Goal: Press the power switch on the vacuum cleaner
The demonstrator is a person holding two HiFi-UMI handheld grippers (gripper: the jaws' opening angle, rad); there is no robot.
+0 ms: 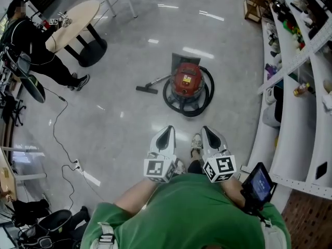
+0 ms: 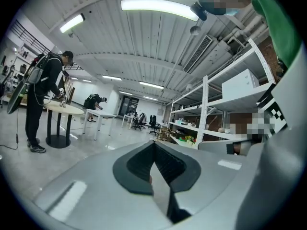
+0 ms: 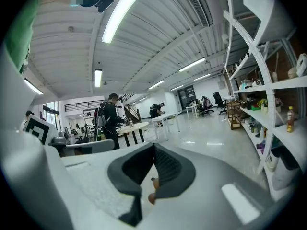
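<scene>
A red drum vacuum cleaner [image 1: 187, 83] stands on the grey floor ahead of me, with its black hose [image 1: 208, 95] looped round it and its floor nozzle [image 1: 147, 89] lying to its left. No power switch can be made out at this distance. My left gripper [image 1: 166, 130] and right gripper [image 1: 207, 130] are held side by side close to my body, well short of the vacuum. Each has its jaws closed together with nothing between them. In the gripper views the left gripper [image 2: 154, 146] and right gripper [image 3: 154, 148] face out across the room, and the vacuum is out of sight.
White shelving [image 1: 290, 102] with bottles and boxes runs along the right. At the upper left a person [image 1: 26, 43] stands by a round table [image 1: 72, 21]. A black cable [image 1: 61, 141] trails over the floor at the left. A small screen [image 1: 258, 183] sits by my right arm.
</scene>
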